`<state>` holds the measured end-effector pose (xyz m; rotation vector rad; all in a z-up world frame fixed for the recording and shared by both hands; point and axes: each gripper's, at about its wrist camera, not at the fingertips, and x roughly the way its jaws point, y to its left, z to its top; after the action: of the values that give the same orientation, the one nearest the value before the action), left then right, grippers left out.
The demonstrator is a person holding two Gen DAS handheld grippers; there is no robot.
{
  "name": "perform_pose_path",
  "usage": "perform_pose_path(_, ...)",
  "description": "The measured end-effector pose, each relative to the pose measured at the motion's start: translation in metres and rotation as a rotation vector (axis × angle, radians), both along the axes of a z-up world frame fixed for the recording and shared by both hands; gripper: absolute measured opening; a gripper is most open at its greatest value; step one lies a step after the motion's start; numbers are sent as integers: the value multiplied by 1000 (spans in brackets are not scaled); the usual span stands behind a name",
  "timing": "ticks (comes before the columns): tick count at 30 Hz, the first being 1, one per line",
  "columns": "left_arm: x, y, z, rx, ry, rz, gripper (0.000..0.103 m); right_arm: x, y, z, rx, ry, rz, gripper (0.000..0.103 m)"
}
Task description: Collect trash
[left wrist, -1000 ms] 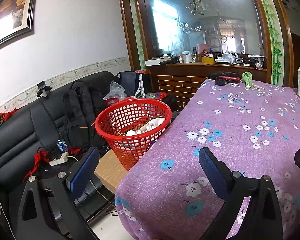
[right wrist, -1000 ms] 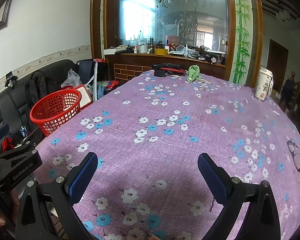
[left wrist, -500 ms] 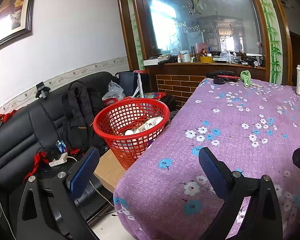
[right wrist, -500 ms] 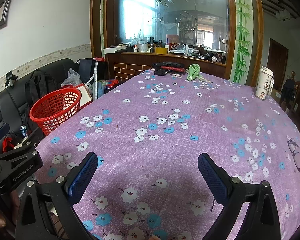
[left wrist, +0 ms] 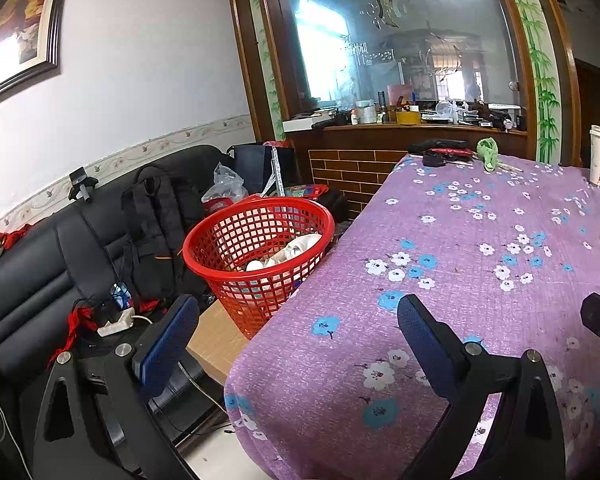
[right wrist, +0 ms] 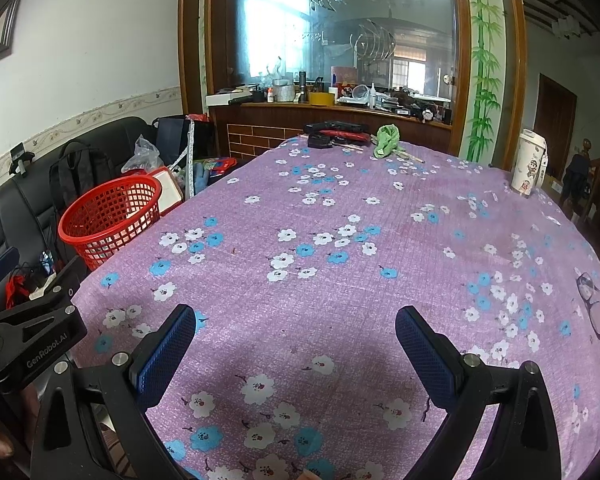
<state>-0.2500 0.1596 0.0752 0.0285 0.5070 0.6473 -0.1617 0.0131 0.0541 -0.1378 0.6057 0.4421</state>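
A red mesh basket [left wrist: 260, 256] stands on a low wooden stand left of the table, with white crumpled trash [left wrist: 288, 254] inside; it also shows in the right wrist view [right wrist: 110, 220]. My left gripper [left wrist: 296, 332] is open and empty, over the table's near left corner, near the basket. My right gripper [right wrist: 294, 344] is open and empty above the purple flowered tablecloth [right wrist: 340, 240]. A green crumpled thing [right wrist: 387, 141] lies at the table's far end.
A paper cup [right wrist: 530, 168] stands at the far right edge. Glasses [right wrist: 594, 304] lie at the right edge. Black and red items [right wrist: 336, 134] lie at the far end. A black sofa [left wrist: 32, 272] with a backpack [left wrist: 156, 232] stands at the left.
The left gripper has drawn back and to the left a little, so the basket sits nearer the view's middle. The right gripper has hardly moved.
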Motion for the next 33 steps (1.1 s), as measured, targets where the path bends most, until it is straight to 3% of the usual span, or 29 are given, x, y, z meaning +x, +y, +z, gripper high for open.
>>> perform_pose_path(13, 14, -12, 3, 21, 17, -58, 99, 10, -16, 0, 24, 19, -40, 101)
perform_pose_path(17, 34, -29, 6, 27, 47, -128, 99, 31, -48, 4, 46, 32, -133, 101)
perform_pose_path(21, 69, -54, 4, -26, 107, -238, 99, 63, -94, 5, 46, 84, -269, 103)
perform_pose_path(27, 144, -108, -14, -152, 278, -412, 99, 111, -152, -12, 11, 200, -434, 103)
perform_pose_path(31, 190, -139, -36, -301, 433, -494, 99, 138, -174, -28, -24, 258, -485, 102)
perform_pose_path(33, 207, -154, -50, -338, 508, -527, 99, 148, -180, -35, -39, 280, -497, 102)
